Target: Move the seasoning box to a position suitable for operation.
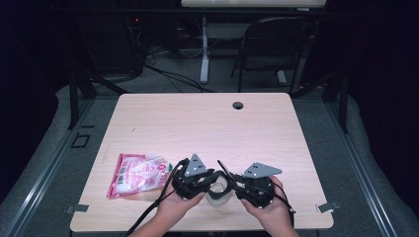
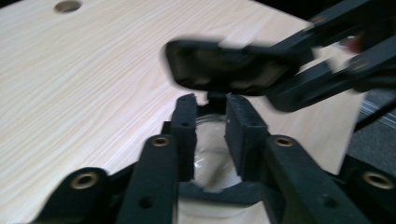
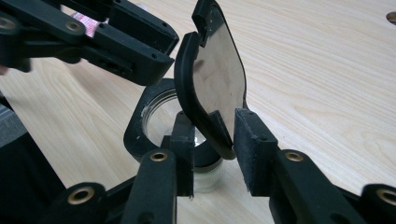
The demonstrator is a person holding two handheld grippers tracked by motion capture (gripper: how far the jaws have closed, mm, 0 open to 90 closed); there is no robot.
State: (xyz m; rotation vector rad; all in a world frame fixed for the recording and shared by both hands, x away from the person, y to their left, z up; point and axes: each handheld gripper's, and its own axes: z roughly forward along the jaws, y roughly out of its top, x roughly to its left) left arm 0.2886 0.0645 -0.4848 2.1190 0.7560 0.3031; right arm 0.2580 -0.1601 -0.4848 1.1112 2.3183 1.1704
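Pink bag (image 1: 136, 175) left of the jar (image 1: 218, 190)

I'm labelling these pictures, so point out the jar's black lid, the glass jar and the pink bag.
black lid (image 3: 212, 81), right gripper view, its shiny inner face.
glass jar (image 3: 161, 114), right gripper view, its open mouth.
pink bag (image 1: 136, 174), high view, its middle.

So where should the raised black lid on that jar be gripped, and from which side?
Probably across its two flat faces, near the lower edge. The lid stands up thin and on edge above the jar, so jaws coming from the near side, one pad per face, should fit it best.
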